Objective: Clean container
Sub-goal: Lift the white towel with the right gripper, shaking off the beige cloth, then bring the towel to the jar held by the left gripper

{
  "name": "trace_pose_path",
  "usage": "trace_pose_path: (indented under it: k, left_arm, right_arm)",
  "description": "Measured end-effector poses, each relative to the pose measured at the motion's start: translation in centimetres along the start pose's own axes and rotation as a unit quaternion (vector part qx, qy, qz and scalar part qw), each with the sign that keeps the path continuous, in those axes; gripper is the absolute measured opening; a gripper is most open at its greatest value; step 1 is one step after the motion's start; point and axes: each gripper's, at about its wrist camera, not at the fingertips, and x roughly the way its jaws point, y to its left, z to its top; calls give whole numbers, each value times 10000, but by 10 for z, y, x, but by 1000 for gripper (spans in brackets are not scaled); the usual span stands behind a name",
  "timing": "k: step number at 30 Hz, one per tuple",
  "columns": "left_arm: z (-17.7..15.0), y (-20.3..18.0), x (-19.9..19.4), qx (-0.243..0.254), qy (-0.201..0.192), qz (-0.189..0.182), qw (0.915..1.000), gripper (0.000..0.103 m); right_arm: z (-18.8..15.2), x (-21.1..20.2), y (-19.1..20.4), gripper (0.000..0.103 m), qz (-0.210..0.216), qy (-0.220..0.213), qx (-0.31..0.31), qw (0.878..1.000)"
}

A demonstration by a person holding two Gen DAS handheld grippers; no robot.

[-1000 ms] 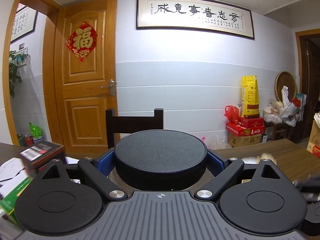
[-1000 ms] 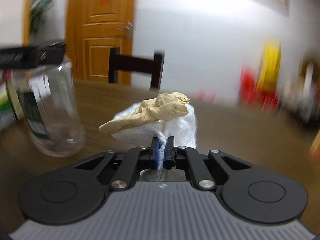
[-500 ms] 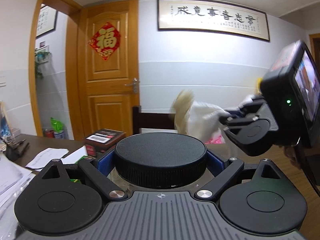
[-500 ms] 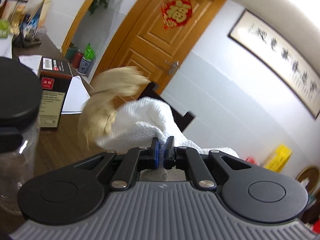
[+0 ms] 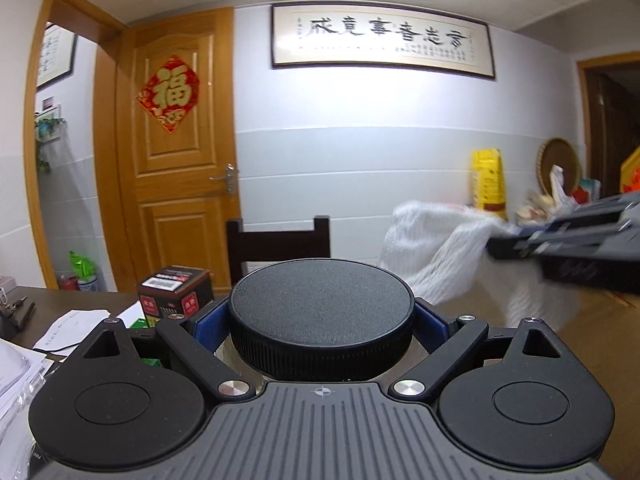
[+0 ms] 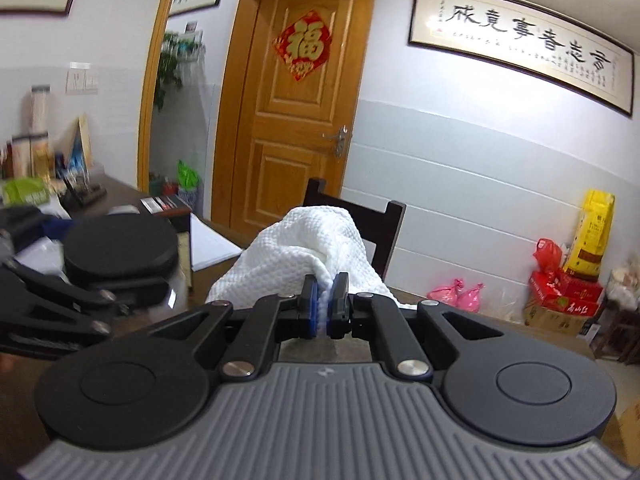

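Left gripper (image 5: 320, 322) clamps the jar just under its black lid (image 5: 321, 312) — glass, so probably hard, slick and breakable, best held at that neck. Right gripper (image 6: 324, 306) pinches a white cloth (image 6: 308, 248) beside it — soft, light, likely floppy when wiping.

A home: wooden door (image 5: 176, 168) with red charm (image 5: 168, 93); calligraphy scroll (image 5: 382, 42); dining table (image 5: 72, 308).

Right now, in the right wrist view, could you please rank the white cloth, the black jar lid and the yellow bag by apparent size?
1. white cloth, largest
2. black jar lid
3. yellow bag, smallest, though it stands much farther away, so true size is unsure.
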Motion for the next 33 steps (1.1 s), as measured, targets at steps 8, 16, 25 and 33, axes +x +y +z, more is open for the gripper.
trace_pose_path:
  k: [8,16,25,33]
  left_arm:
    - [-11,-5,-24,73,82,-398,9991,95]
    - [-18,0,-47,77,12,-603,9982,95]
    - [-28,5,-65,42,10,-741,9972,95]
    - [-44,6,-85,116,94,-836,9964,95]
  right_arm:
    - [-16,-56,2,8,384,-84,300,9988]
    - [-64,-56,20,8,416,628,83,9971]
    - [-73,-70,27,8,283,606,320,9972]
    - [-96,-88,30,8,224,834,485,9951]
